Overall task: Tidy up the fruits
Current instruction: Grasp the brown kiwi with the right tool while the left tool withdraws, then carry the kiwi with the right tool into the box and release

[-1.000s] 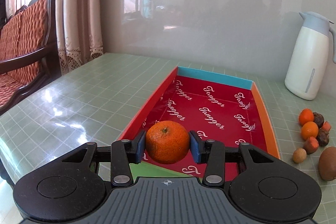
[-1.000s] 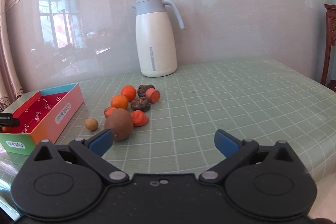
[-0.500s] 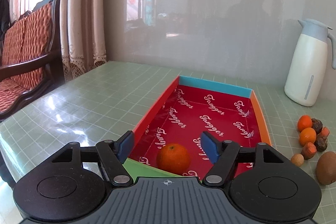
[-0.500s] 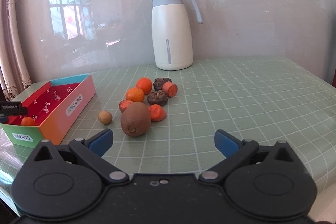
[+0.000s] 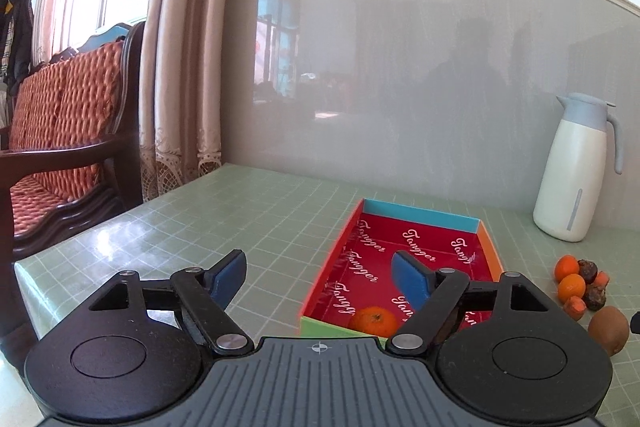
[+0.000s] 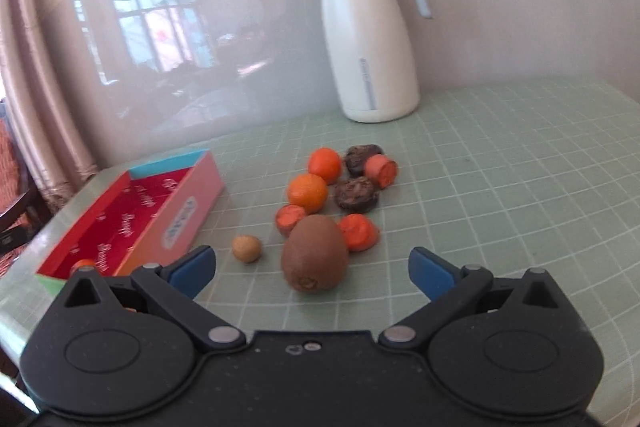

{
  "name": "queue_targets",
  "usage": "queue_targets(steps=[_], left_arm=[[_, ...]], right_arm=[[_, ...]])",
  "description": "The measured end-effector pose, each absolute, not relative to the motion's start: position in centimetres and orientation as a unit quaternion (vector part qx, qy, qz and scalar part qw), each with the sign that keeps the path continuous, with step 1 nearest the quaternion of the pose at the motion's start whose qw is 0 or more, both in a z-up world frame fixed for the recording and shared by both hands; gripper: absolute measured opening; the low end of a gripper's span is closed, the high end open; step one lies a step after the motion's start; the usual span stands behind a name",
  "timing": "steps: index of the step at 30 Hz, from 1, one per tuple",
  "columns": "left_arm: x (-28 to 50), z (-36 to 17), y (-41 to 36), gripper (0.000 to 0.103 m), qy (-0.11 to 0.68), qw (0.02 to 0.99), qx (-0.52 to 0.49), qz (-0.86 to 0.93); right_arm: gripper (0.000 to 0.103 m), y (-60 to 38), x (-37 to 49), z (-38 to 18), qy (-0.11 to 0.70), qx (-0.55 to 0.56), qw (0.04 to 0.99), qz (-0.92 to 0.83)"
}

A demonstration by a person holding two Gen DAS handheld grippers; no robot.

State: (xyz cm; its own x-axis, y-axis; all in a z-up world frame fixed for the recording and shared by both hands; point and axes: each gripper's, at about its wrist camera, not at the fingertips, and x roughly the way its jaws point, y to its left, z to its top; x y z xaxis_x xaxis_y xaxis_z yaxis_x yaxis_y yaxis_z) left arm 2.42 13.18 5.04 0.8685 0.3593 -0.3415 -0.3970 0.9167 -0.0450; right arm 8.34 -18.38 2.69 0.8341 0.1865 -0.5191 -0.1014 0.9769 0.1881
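Observation:
A tangerine (image 5: 373,319) lies in the near corner of the red-lined box (image 5: 424,223), and it shows again as tangerine (image 6: 82,264) in box (image 6: 132,183). My left gripper (image 5: 320,277) hangs above and behind it, jaws still opening, nothing between them. My right gripper (image 6: 312,269) is open, and the brown kiwi (image 6: 315,253) sits on the table just ahead between its blue fingertips, untouched. Behind the kiwi lie two tangerines (image 6: 308,191), carrot pieces (image 6: 358,231), two dark shrivelled fruits (image 6: 356,191) and a small tan fruit (image 6: 247,248).
A white jug (image 6: 370,39) stands at the back by the glossy wall. A wooden bench with red cushions (image 5: 60,131) and a curtain (image 5: 184,67) border the table's left edge. The table's near left corner (image 5: 24,267) is close to my left gripper.
My left gripper let go of the tangerine into the box, opened wide and drew back and up. My right gripper moved closer to the kiwi.

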Motion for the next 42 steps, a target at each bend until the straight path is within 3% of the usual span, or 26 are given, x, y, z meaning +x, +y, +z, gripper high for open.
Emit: queue_targets(steps=[5, 12, 13, 16, 17, 25, 42], left_arm=[[1.9, 4.7, 14.7, 0.083, 0.165, 0.960, -0.069, 0.214], [1.4, 4.0, 16.5, 0.085, 0.174, 0.953, -0.080, 0.234], [1.3, 3.9, 16.7, 0.088, 0.174, 0.952, -0.082, 0.237], [0.8, 3.9, 17.3, 0.097, 0.169, 0.949, -0.085, 0.253], [0.7, 3.9, 17.5, 0.099, 0.168, 0.948, -0.086, 0.257], [0.3, 3.6, 18.5, 0.101, 0.170, 0.944, -0.089, 0.269], [0.3, 3.6, 18.2, 0.102, 0.172, 0.942, -0.090, 0.273]], right_arm=[[0.103, -16.5, 9.6, 2.1, 0.281, 0.008, 0.959, 0.039], [0.097, -17.1, 10.9, 1.6, 0.284, 0.058, 0.957, 0.028], [0.090, -17.0, 11.1, 1.5, 0.288, 0.056, 0.956, 0.025], [0.057, -16.2, 11.4, 1.2, 0.291, 0.030, 0.956, 0.030], [0.053, -16.1, 11.5, 1.1, 0.292, 0.033, 0.955, 0.039], [0.048, -15.3, 12.0, 0.5, 0.304, 0.042, 0.951, 0.050], [0.046, -15.6, 12.3, 0.0, 0.320, 0.062, 0.944, 0.048]])
